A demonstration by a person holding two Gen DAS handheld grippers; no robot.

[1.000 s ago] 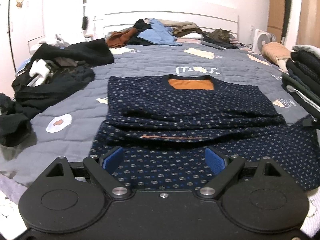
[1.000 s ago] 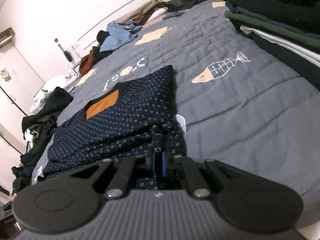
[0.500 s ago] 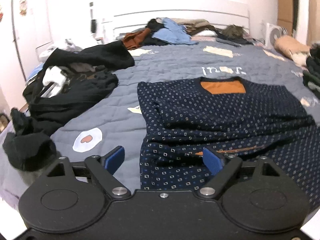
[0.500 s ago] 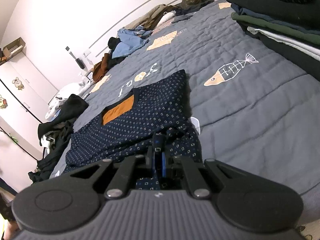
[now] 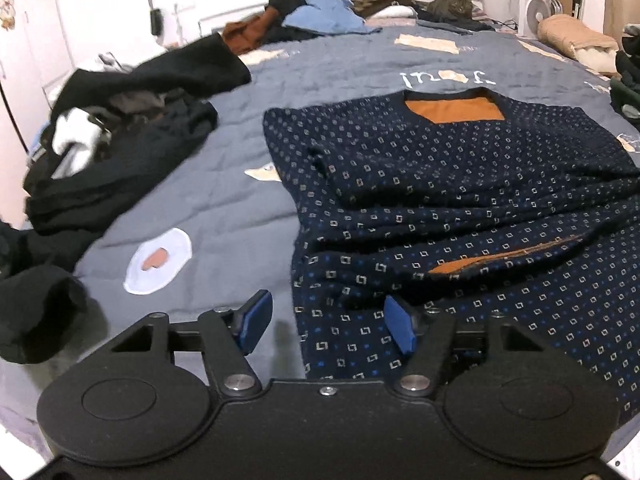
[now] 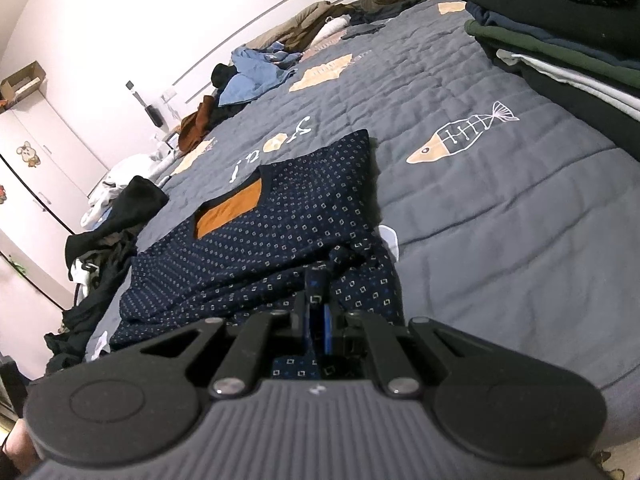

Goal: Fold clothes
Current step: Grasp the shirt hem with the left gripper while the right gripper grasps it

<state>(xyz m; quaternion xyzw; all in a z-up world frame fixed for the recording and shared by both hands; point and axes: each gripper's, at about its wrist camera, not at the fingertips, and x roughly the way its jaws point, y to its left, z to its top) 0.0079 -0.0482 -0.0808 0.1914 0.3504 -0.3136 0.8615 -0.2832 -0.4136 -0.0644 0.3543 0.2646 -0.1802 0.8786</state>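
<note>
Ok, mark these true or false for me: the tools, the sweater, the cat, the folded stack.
1. The right tool is shut on the navy patterned sweater. True.
2. The left tool is clamped on the sweater's hem. False: its jaws have just been closing, but the pads stand apart with the sweater's corner between them.
3. A cat sits at the head of the bed. True.
4. The folded stack lies on the floor. False: it sits on the grey quilt.
5. The sweater's neck opening shows white lining. False: it shows orange.
</note>
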